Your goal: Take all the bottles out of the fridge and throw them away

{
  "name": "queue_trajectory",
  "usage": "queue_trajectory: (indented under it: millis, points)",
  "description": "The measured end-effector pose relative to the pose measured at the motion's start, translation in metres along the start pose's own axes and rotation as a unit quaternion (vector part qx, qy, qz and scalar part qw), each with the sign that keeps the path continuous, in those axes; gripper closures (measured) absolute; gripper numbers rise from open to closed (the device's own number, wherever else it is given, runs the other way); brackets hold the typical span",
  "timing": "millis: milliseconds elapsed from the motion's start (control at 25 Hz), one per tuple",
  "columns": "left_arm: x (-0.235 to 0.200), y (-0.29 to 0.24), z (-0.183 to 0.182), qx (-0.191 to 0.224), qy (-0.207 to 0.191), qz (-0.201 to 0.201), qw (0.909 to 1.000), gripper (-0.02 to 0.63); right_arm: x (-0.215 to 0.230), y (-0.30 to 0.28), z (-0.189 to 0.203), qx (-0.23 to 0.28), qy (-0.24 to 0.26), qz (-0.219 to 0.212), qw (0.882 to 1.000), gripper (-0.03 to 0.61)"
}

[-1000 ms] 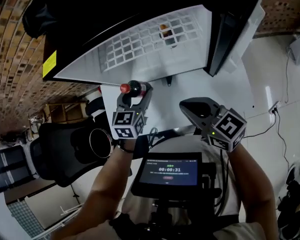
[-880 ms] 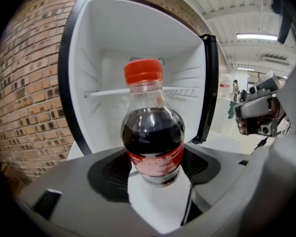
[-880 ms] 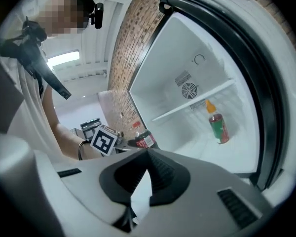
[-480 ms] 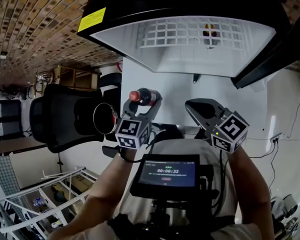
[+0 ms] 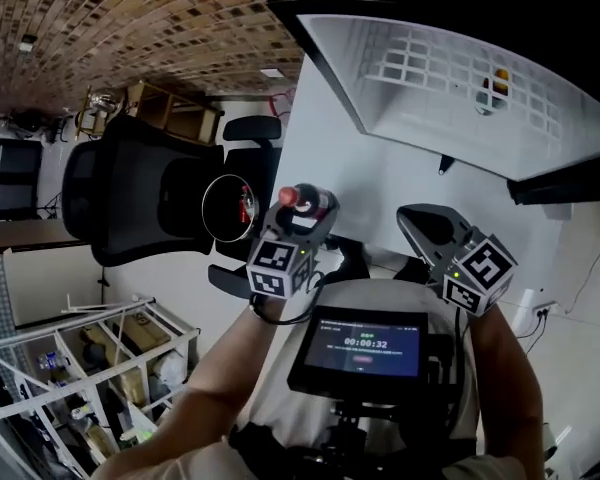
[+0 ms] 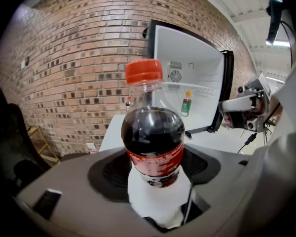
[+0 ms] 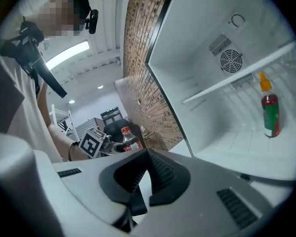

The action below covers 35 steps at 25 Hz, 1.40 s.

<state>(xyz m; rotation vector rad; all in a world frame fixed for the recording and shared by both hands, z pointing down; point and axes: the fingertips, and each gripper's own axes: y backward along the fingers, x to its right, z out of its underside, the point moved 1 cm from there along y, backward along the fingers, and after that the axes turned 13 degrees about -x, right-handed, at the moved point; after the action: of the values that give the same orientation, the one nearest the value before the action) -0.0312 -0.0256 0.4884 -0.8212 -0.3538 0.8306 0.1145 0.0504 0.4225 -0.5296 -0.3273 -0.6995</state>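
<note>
Both grippers are swinging away from the fridge (image 5: 460, 118). A second ago the left gripper (image 5: 302, 218) was right under its open front; now the fridge is lying off ahead and to the right. One round bin (image 5: 228, 208), earlier behind this gripper's left, is now sitting just to its left. I'm counting two bottles. The left gripper is clamping the red-capped cola bottle (image 6: 152, 142) upright between its jaws. The other bottle (image 7: 270, 113) is standing on the fridge shelf, well ahead of the right gripper (image 5: 425, 223), which is keeping its jaws together on nothing.
</note>
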Motion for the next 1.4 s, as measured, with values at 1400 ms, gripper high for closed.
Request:
queue_trajectory:
  millis: [1400]
  points:
    - [-0.338,-0.038,0.268,-0.206,0.139,-0.116,0.9617,0.281,-0.113,-0.218,0.046,-0.200,-0.007,-0.048,0.979,0.591]
